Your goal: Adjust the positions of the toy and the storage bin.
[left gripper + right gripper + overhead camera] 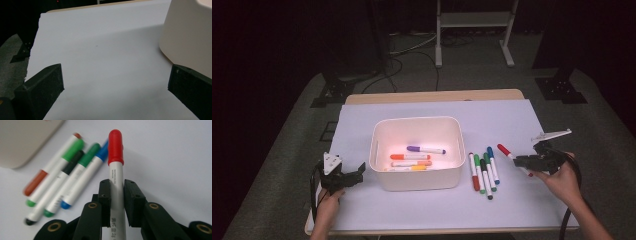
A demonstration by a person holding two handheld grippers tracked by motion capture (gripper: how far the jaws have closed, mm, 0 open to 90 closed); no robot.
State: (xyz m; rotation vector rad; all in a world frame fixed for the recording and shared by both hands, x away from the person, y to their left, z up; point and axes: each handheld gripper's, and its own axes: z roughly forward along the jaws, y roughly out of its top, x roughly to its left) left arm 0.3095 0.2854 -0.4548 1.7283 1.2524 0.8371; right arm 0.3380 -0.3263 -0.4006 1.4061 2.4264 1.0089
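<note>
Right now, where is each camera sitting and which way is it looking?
High view: above the person's side, looking forward and down on the table; both hands show, left gripper and right gripper.
Left gripper view: rides the left gripper, facing the white bin between open jaws.
Right gripper view: rides the right gripper, jaws shut on the red marker.
Shared: high and right gripper views both show the red marker and the loose markers.

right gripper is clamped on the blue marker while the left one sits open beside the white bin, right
Not quite: the right gripper is shut on the red marker, as the right gripper view shows; the blue marker lies on the table. The left gripper does sit open beside the white bin.
</note>
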